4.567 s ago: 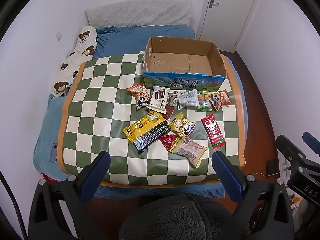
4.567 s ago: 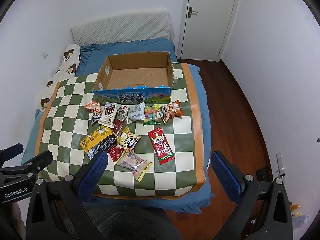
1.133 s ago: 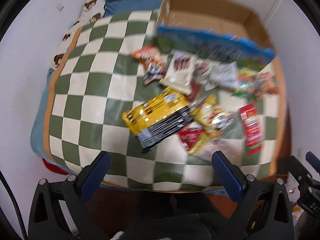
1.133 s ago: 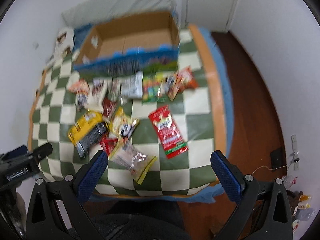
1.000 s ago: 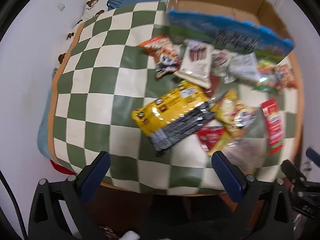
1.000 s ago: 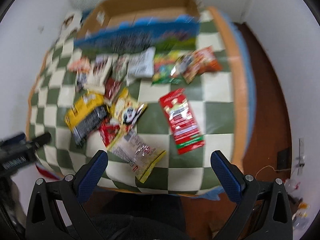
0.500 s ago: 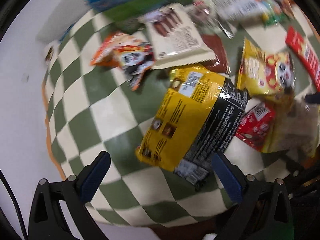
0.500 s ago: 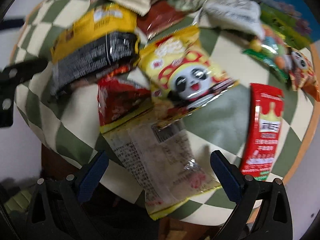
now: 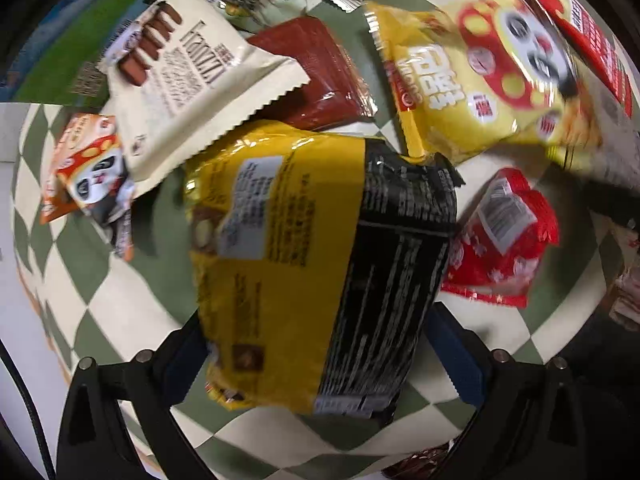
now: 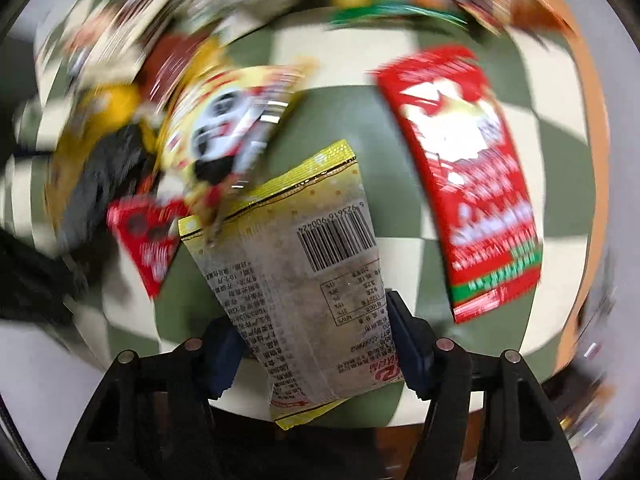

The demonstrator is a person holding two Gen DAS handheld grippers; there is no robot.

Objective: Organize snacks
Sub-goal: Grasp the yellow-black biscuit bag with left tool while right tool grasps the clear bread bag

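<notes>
Left wrist view: left gripper [image 9: 316, 356] points down at the yellow-and-black bag [image 9: 316, 264], frame centre. Blue fingers [image 9: 454, 354] sit on either side of the bag's lower end, jaws wide and just been closing a little. Bag is between them, but can't tell if the pads press on it yet. Around it on the green-and-cream checked cloth [image 9: 96, 264]: cream wafer pack [image 9: 188, 80] upper left, lying over the orange panda pack [image 9: 86, 168] at left edge; dark red pouch [image 9: 316, 72] top centre; yellow panda pack [image 9: 476, 80] upper right; small red pack [image 9: 500, 240] right of the bag, touching it. Blurred.

Right wrist view: right gripper [image 10: 318, 344] points straight down, jaws just been closing to a middling gap, with the clear pack with yellow border [image 10: 304, 280] between them. Both pads touch its edges, so it's gripped. Barcode faces the camera. Long red pack [image 10: 468, 176] lies apart at right. Yellow panda pack [image 10: 224, 120] overlaps the clear pack's top corner, upper left. Heavy motion blur elsewhere.
</notes>
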